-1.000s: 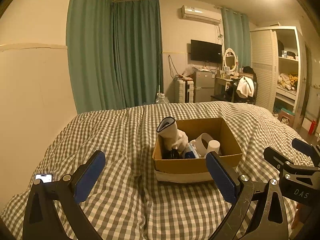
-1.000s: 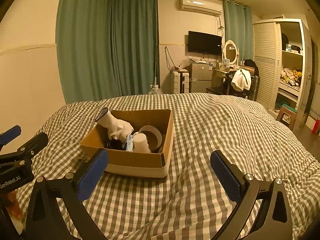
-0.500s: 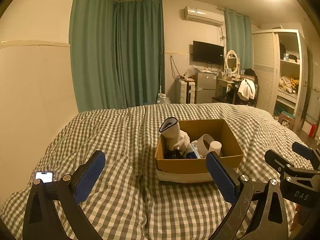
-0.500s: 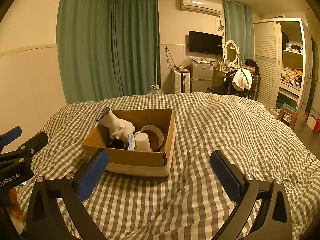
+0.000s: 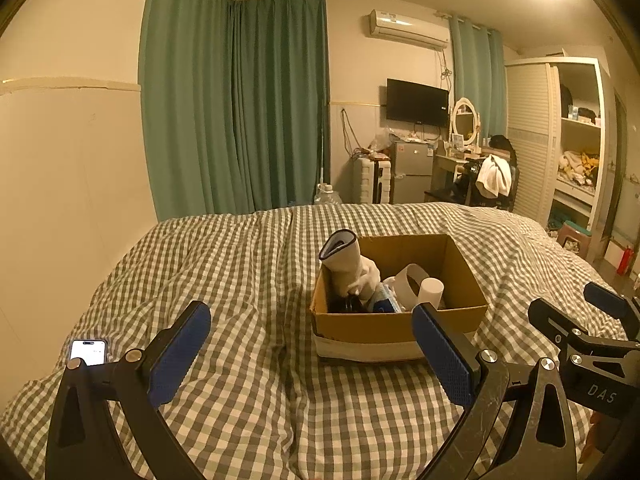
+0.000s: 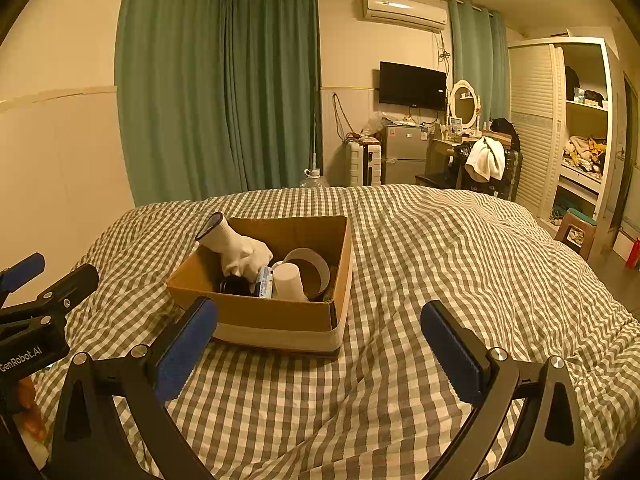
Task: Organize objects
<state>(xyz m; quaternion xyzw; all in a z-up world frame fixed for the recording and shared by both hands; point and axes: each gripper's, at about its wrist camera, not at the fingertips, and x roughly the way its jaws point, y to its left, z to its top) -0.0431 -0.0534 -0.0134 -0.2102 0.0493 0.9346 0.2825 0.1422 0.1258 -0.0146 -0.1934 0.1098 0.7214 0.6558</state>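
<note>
An open cardboard box (image 5: pixel 400 326) (image 6: pixel 280 320) sits on a checked bed cover. In it are a white sock (image 5: pixel 352 268) (image 6: pixel 240 252) sticking up at the left, a white paper cup (image 5: pixel 430 290) (image 6: pixel 289 282), a tape roll (image 5: pixel 408 284) (image 6: pixel 310 272), a blue-white packet (image 6: pixel 264 282) and something dark (image 6: pixel 236 285). My left gripper (image 5: pixel 310 346) is open and empty, short of the box. My right gripper (image 6: pixel 320 340) is open and empty, near the box's front right corner. Each gripper shows at the edge of the other's view.
A phone (image 5: pixel 88 352) with a lit screen lies on the bed at the left near the wall. Green curtains, a TV, a fridge, a desk with a chair and an open wardrobe stand beyond the bed.
Both grippers have drawn back and risen slightly; the box looks a little farther and lower in both views. Nothing was taken hold of.
</note>
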